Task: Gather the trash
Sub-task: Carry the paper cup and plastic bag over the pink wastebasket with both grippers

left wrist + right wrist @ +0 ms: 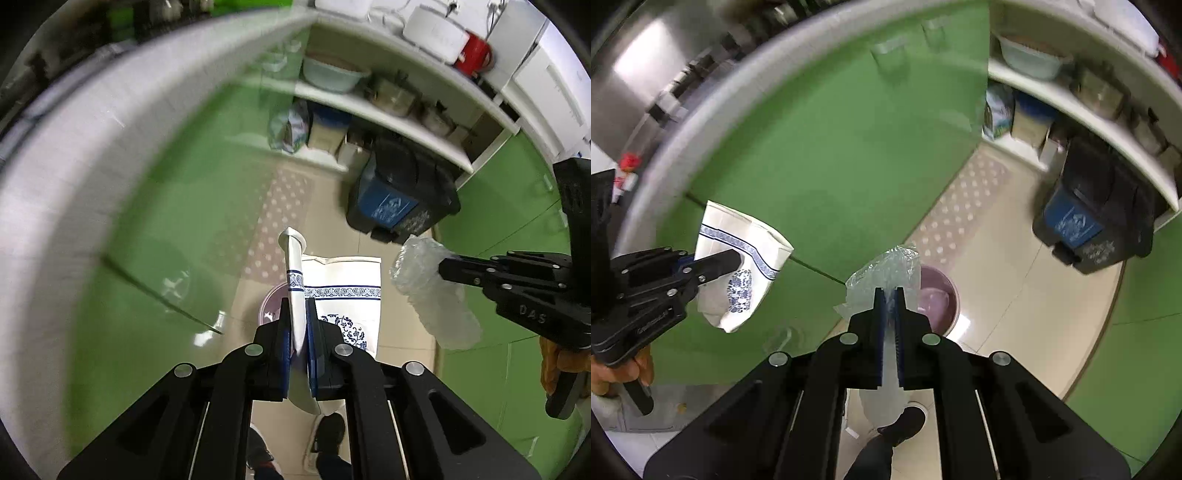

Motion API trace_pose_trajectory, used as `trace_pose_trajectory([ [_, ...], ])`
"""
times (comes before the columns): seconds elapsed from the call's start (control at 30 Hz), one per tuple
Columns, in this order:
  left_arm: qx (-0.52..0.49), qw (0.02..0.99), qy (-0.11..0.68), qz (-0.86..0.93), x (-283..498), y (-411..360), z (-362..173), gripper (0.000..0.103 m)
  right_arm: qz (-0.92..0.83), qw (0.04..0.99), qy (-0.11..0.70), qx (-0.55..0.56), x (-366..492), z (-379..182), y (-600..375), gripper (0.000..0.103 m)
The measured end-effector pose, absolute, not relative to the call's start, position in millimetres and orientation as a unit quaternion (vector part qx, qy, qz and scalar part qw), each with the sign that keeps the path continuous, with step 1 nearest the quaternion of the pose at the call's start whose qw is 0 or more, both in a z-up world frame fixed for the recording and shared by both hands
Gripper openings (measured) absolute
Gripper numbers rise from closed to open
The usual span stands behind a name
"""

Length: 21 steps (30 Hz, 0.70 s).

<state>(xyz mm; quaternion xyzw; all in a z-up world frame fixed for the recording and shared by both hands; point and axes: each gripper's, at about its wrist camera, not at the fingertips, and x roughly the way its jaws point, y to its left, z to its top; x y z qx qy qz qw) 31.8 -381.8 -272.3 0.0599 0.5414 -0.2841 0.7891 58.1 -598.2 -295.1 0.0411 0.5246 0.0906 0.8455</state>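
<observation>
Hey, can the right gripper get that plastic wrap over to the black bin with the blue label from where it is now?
Probably yes. The right gripper is shut on the plastic wrap, and only open floor lies between it and the black bin. Whether the lid is open cannot be told.

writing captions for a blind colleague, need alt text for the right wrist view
The right hand-held gripper is shut on a crumpled clear plastic bag above a tiled floor. At left, the left hand-held gripper holds a flattened white-and-blue paper cup; a black and blue trash bin stands at right by white shelves.
</observation>
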Motion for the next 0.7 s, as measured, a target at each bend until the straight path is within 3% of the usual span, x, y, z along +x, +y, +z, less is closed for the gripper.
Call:
trace_pose_trajectory([
  [0.3, 0.067, 0.776, 0.555, -0.291, 57.4, -396.6, -371.5, 0.007, 0.083, 0.83, 0.546, 0.076, 106.0, -432.3, -610.5, 0.005],
  [0.5, 0.065, 0.774, 0.558, -0.293, 67.1, -402.3, -408.1, 0.007, 0.083, 0.822, 0.557, 0.077, 127.1, -488.6, -611.3, 0.009],
  [0.53, 0.066, 0.773, 0.558, -0.293, 67.9, -403.8, -413.3, 0.007, 0.078, 0.821, 0.561, 0.076, 129.2, -495.0, -613.0, 0.014],
  [0.63, 0.069, 0.771, 0.561, -0.293, 69.8, -405.9, -422.2, 0.007, 0.07, 0.823, 0.557, 0.085, 130.5, -502.1, -618.9, 0.075],
  [0.67, 0.07, 0.77, 0.562, -0.294, 70.8, -407.0, -424.8, 0.007, 0.069, 0.829, 0.547, 0.091, 128.9, -501.0, -621.8, 0.084],
  [0.7, 0.072, 0.769, 0.563, -0.295, 70.9, -408.0, -426.5, 0.007, 0.067, 0.832, 0.544, 0.091, 128.3, -500.7, -622.6, 0.087],
])
